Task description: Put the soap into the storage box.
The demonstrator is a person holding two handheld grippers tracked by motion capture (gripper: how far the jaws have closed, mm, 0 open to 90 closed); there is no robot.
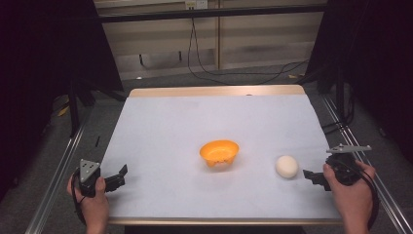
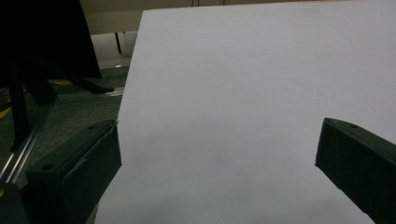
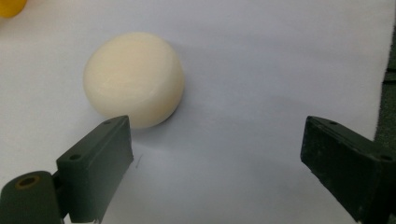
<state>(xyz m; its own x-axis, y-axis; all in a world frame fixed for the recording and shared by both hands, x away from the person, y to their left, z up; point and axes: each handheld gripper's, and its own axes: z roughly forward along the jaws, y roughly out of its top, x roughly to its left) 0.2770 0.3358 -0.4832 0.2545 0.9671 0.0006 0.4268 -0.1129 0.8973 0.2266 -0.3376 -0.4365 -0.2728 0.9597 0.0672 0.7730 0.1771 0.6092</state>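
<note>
Claws, both open and empty: right claw (image 3: 217,161) nears cream ball (image 3: 134,78), orange bowl (image 3: 10,6) cut off.

We're in a lab-style recording bay here: black curtains (image 1: 44,53) hang on both sides beyond the tools, metal frame rails (image 1: 58,170) flank the white-covered surface (image 1: 214,122), and loose cables (image 1: 234,73) trail across the grey carpet floor (image 1: 160,80) farther ahead.

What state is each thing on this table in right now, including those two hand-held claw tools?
Orange bowl: upright, nothing visible inside.
White round lump: lying on the sheet beside the bowl, untouched.
Left gripper: open, holding nothing.
Right gripper: open, just short of the lump, holding nothing.
</note>
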